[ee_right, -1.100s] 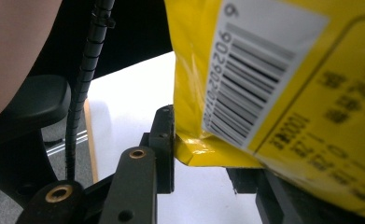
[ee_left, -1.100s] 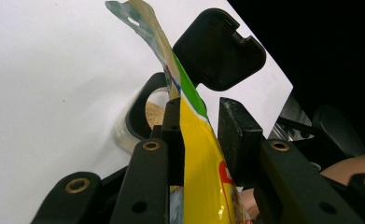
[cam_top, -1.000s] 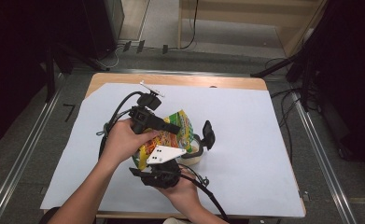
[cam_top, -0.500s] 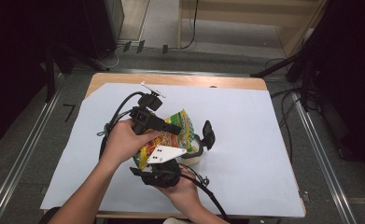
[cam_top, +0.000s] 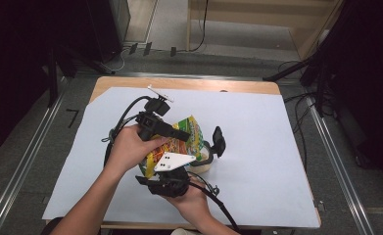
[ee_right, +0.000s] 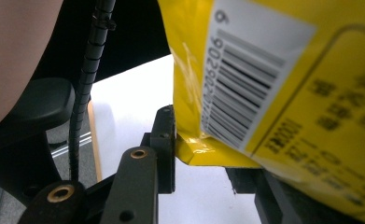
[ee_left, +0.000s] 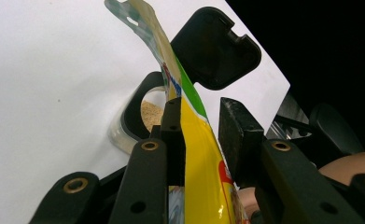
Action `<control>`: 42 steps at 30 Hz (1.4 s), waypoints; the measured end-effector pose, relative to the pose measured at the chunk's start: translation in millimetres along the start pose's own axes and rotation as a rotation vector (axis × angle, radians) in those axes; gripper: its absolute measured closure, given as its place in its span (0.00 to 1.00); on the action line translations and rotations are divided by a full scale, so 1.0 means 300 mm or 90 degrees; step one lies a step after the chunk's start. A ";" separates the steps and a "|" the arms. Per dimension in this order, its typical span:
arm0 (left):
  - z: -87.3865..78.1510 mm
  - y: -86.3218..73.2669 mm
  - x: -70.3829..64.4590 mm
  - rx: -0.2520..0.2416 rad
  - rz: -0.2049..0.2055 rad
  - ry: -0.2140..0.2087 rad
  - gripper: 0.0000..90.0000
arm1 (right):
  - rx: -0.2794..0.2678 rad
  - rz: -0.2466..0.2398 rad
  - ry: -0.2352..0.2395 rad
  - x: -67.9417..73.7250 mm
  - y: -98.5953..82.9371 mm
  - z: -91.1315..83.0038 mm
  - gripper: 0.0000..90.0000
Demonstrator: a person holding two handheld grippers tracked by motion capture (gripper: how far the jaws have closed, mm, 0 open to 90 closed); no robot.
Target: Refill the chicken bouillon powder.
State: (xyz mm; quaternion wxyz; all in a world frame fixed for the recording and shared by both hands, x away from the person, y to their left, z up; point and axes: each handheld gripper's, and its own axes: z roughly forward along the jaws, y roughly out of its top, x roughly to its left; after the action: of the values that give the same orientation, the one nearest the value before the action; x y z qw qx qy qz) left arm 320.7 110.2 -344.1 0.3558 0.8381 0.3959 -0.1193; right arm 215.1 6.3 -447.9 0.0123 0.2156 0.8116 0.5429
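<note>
Yellow packet, high view: the snack bag (cam_top: 181, 139) is held tilted above the middle of the white sheet (cam_top: 277, 147), between the two hands.
Left gripper, high view: the left gripper (cam_top: 179, 134) lies across the upper part of the bag, its jaws pointing right over the bag's face.
Right gripper, high view: the right gripper (cam_top: 172, 169) sits just under the bag's lower edge, its grey plate touching the bag.
Cup, high view: a clear cup (cam_top: 206, 159) stands on the sheet right of the bag, a black lid (cam_top: 219, 141) hinged up beside it.
Left gripper view: the bag (ee_left: 194, 140) runs up between the two jaws; the left jaw touches it, the right jaw stands a little off, so the jaws are narrowly parted around the bag. Beyond them the cup (ee_left: 145, 114) holds tan grains, with the lid (ee_left: 215, 49) above.
Right gripper view: the bag's bottom corner (ee_right: 213, 156) lies between the jaws, touching the left one; the bag hides the right jaw, so I cannot tell the grip.
Change: against the earlier frames, bag, grippers and cup sit in the same places.
</note>
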 end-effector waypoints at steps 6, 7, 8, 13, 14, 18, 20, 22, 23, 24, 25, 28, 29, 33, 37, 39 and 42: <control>-0.001 0.001 0.004 0.001 0.000 -0.003 0.80 | 0.000 0.002 0.000 0.001 0.002 -0.001 0.77; -0.001 0.001 0.005 0.001 -0.002 -0.004 0.80 | 0.000 0.004 0.002 0.002 0.003 -0.002 0.77; -0.002 0.001 0.007 0.001 -0.003 -0.004 0.80 | 0.000 0.006 0.002 0.003 0.004 -0.003 0.77; -0.003 0.001 0.008 -0.001 -0.003 -0.004 0.80 | 0.001 0.006 0.003 0.003 0.005 -0.003 0.77; -0.004 0.002 0.010 -0.001 -0.002 -0.004 0.80 | 0.001 0.005 0.002 0.003 0.006 -0.004 0.77; -0.005 0.002 0.020 -0.003 -0.011 -0.006 0.80 | 0.003 0.007 0.003 0.004 0.010 -0.005 0.76; -0.006 0.002 0.020 -0.004 -0.009 -0.006 0.80 | 0.004 0.008 0.002 0.007 0.011 -0.005 0.76; -0.006 0.003 0.019 -0.004 -0.009 -0.006 0.80 | 0.004 0.008 0.002 0.006 0.012 -0.005 0.76; -0.005 0.003 0.019 -0.005 -0.009 -0.007 0.80 | 0.004 0.009 0.002 0.006 0.012 -0.005 0.76; -0.005 0.003 0.020 -0.004 -0.009 -0.007 0.80 | 0.004 0.009 0.002 0.006 0.012 -0.005 0.76; -0.005 0.003 0.020 -0.004 -0.010 -0.007 0.80 | 0.004 0.009 0.002 0.006 0.012 -0.005 0.76; -0.007 0.004 0.022 -0.007 -0.010 -0.010 0.80 | 0.003 0.007 0.001 0.006 0.013 -0.005 0.76; -0.007 0.004 0.022 -0.007 -0.010 -0.010 0.80 | 0.002 0.007 0.001 0.005 0.013 -0.005 0.76; -0.006 0.004 0.020 -0.007 -0.009 -0.008 0.80 | 0.004 0.009 0.001 0.005 0.012 -0.005 0.76; -0.006 0.003 0.020 -0.007 -0.007 -0.007 0.80 | 0.005 0.006 0.001 0.004 0.012 -0.005 0.76; -0.005 0.003 0.018 -0.008 -0.006 -0.008 0.80 | 0.007 0.004 -0.002 0.004 0.012 -0.005 0.76; -0.006 0.003 0.017 -0.008 -0.005 -0.007 0.80 | 0.008 0.001 -0.004 0.003 0.012 -0.006 0.76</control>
State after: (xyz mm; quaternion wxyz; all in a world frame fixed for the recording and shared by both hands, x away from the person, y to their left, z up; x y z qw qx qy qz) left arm 324.7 114.0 -344.8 0.3629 0.8336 0.3979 -0.1225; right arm 214.9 6.2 -443.7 0.0128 0.2180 0.8146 0.5374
